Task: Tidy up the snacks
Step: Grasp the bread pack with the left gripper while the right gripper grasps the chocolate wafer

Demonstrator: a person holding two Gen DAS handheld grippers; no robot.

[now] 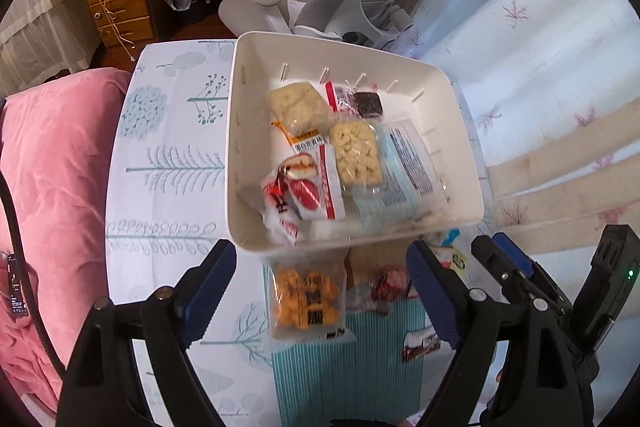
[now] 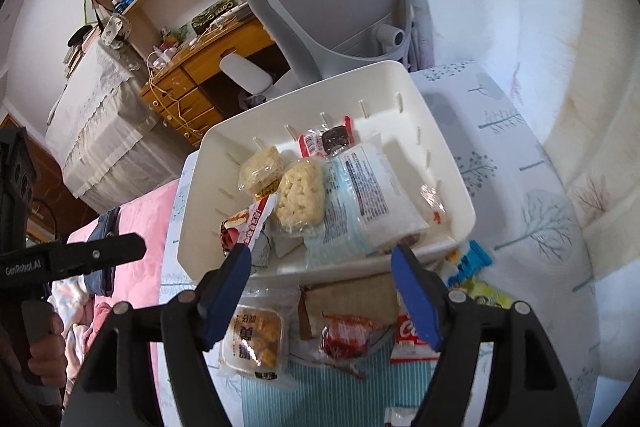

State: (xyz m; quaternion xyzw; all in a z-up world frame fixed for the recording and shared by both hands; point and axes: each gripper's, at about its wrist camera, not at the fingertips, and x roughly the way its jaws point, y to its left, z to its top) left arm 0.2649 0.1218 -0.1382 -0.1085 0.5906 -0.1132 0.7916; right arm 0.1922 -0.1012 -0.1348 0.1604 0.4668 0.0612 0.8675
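Between the spread, empty fingers of the left gripper (image 1: 320, 291) lies the orange snack packet (image 1: 306, 301), flat on the cloth-covered bench (image 1: 168, 187), its long axis running toward the white bin (image 1: 236, 147) just beyond. The right gripper (image 2: 320, 299), fingers also apart and holding nothing, hangs over a red wrapper (image 2: 344, 339) beside it. By my reckoning the left hand is better placed for the packet.
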